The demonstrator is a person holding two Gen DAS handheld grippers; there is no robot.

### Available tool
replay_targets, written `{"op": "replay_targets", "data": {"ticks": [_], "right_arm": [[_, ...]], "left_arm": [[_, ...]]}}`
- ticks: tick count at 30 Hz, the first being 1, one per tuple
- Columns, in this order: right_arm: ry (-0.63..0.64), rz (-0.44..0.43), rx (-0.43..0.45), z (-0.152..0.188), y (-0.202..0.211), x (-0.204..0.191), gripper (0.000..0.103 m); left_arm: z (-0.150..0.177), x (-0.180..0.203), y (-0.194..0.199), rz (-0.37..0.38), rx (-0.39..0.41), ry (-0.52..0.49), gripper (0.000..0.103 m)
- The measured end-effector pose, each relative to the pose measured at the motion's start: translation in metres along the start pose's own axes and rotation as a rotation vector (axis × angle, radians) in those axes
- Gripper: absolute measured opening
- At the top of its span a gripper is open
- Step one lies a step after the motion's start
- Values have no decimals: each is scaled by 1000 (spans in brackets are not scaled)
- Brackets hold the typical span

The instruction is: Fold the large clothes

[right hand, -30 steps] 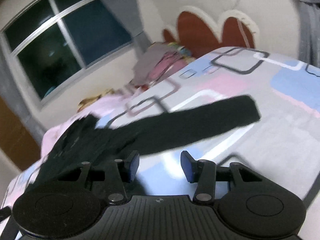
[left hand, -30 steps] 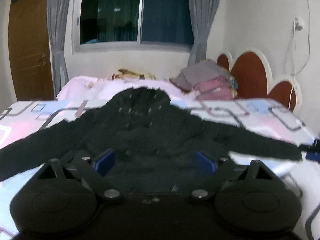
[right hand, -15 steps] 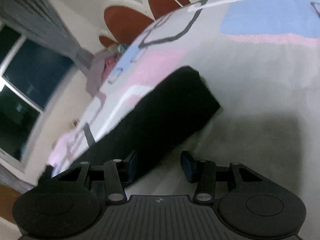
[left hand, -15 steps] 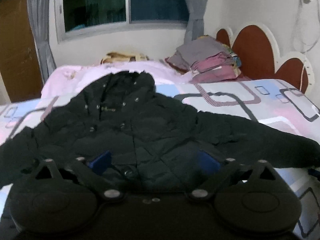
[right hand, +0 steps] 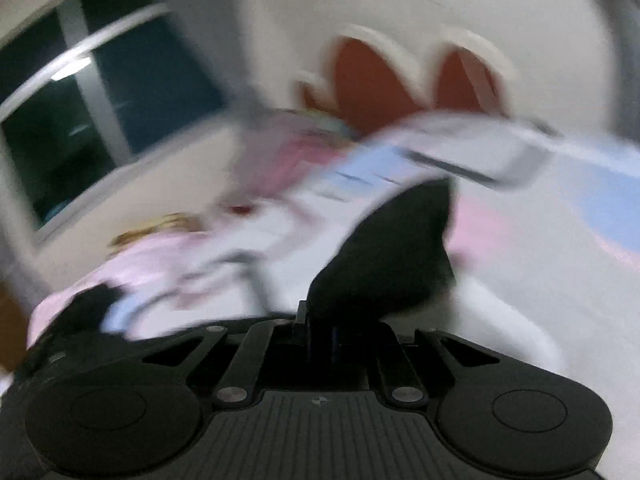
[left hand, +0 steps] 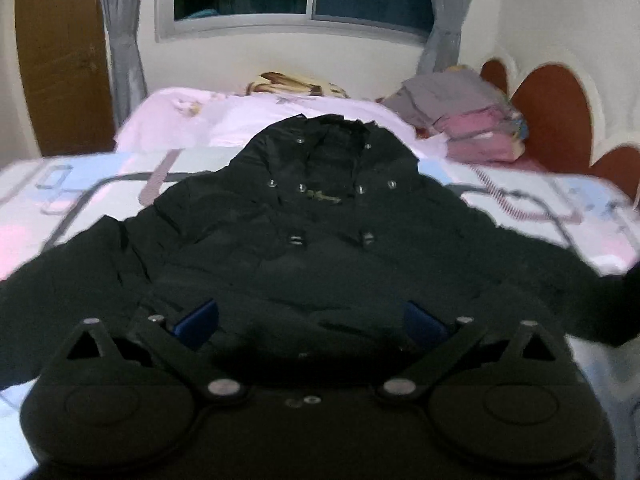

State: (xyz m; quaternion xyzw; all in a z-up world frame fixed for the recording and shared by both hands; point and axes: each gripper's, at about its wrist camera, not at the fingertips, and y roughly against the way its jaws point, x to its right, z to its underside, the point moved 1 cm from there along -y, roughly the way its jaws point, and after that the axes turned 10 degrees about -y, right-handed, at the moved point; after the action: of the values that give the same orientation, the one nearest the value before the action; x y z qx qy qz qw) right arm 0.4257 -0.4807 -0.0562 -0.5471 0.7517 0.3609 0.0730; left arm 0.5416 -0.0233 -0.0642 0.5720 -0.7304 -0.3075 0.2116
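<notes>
While the left gripper [left hand: 312, 318] gapes over the jacket [left hand: 312, 232], right jaws just clenched its sleeve [right hand: 396, 256].

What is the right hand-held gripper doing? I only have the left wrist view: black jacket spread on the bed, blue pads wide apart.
Observer: The right hand-held gripper has just closed on the jacket's sleeve cuff.
Operator: Cuff still flat on the bed?
Observer: No, it stands up from the pads, above the bed sheet.
Operator: Picture sharp?
Observer: No, the right wrist view is heavily blurred; the headboard is smeared.
</notes>
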Motion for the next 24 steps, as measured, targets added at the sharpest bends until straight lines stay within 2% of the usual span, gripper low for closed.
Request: {"op": "replay_targets", "data": {"ticks": [2, 6, 9, 11, 15, 17, 18, 20, 21, 22, 24], "right_arm": [[75, -92, -24, 13, 1, -53, 8], [173, -247, -127, 59, -15, -151, 8], [276, -319, -213, 109, -26, -215, 8], [340, -359, -270, 146, -36, -250, 8], [407, -374, -371, 216, -50, -293, 8], [417, -334, -391, 232, -69, -298, 8], [443, -307, -381, 241, -72, -301, 9], [491, -285, -357, 250, -69, -303, 30], [486, -292, -337, 248, -64, -301, 60], [477, -296, -319, 243, -58, -298, 69], [437, -315, -321, 229, -48, -285, 69]], "left_arm": [[0, -20, 3, 11, 22, 28, 78], [0, -52, 6, 4, 35, 43, 76], [0, -80, 9, 16, 35, 72, 83], [1, -98, 9, 19, 46, 85, 94], [9, -118, 3, 31, 45, 116, 94], [13, -121, -3, 52, 33, 141, 86], [15, -123, -6, 57, 30, 152, 86], [17, -122, -14, 79, 21, 168, 86], [18, -120, -18, 91, 18, 174, 86], [18, -115, -22, 105, 16, 175, 86], [18, -103, -30, 128, 13, 156, 86]]}}
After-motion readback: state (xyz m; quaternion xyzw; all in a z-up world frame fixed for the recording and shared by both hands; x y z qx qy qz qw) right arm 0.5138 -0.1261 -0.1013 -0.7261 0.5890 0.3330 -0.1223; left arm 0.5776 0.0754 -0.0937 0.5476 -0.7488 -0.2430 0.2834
